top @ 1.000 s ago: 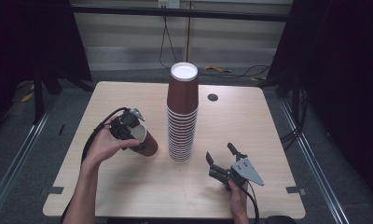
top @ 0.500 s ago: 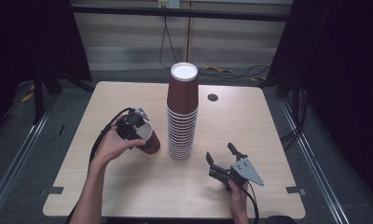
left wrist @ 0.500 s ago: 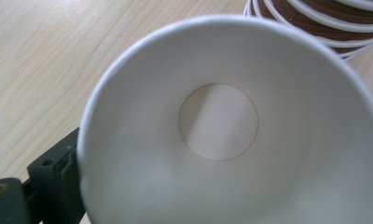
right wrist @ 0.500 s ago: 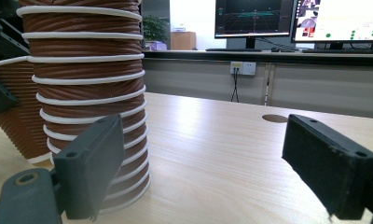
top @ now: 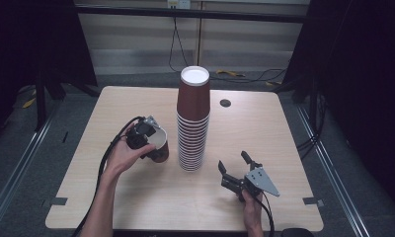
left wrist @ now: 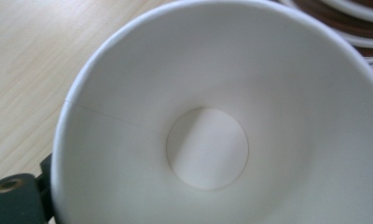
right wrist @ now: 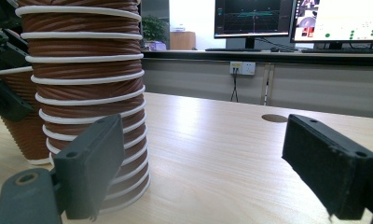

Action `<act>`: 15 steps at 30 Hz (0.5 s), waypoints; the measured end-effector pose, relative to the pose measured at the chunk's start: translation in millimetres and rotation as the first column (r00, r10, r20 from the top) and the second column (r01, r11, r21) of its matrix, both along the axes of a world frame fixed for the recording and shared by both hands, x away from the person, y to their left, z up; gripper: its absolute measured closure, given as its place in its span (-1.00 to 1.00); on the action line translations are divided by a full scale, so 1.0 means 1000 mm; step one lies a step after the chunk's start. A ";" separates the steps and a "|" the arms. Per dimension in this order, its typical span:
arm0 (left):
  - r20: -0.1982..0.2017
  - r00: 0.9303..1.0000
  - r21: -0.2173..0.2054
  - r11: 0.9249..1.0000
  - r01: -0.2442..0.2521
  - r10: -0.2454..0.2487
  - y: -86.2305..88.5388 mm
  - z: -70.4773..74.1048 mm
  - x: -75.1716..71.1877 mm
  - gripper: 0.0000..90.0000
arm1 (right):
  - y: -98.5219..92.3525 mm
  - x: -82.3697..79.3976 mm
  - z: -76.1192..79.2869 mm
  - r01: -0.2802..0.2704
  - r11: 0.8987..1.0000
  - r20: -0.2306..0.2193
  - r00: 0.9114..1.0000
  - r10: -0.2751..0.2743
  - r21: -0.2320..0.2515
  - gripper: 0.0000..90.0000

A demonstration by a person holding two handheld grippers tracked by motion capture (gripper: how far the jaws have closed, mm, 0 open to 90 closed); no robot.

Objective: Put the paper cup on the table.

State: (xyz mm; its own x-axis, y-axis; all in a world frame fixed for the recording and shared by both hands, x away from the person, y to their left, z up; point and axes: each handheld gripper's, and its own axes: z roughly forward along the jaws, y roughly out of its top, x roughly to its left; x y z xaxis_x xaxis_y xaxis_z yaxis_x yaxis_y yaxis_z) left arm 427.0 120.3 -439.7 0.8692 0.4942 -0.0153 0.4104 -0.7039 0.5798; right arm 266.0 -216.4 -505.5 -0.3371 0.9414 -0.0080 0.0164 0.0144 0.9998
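Ribbed brown paper cup (top: 158,146), smooth white inside, beside tapered cup stack (top: 192,123)

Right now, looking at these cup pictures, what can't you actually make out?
- High view: the left gripper jaws are hidden by the hand and the single cup; grip unclear.
- Left gripper view: the single cup's white inside hides one jaw and most of the table.
- Right gripper view: the cup stack is cut off at the top edge.
- High view: dark round spot too small to identify.
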 end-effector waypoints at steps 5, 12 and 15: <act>-0.001 1.000 -0.027 0.999 -0.023 0.023 0.004 -0.008 -0.001 -0.78 | 0.000 0.000 0.000 0.001 1.000 0.001 1.000 -0.001 0.000 -0.72; -0.006 0.999 -0.054 0.998 -0.033 0.033 0.009 -0.017 -0.003 -0.69 | 0.000 0.000 0.000 0.001 1.000 0.000 1.000 -0.001 -0.001 -0.72; 0.006 0.999 -0.079 0.996 -0.040 0.041 0.012 -0.021 -0.006 -0.68 | 0.000 0.000 0.000 0.001 1.000 0.001 1.000 -0.001 0.000 -0.72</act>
State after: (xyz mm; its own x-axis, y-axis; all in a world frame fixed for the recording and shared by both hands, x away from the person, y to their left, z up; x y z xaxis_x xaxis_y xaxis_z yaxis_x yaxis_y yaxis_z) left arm 421.5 132.5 -460.7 0.8488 0.5264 -0.0488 0.4329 -0.6390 0.6358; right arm 266.0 -216.4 -505.5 -0.3357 0.9419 -0.0087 0.0158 0.0148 0.9998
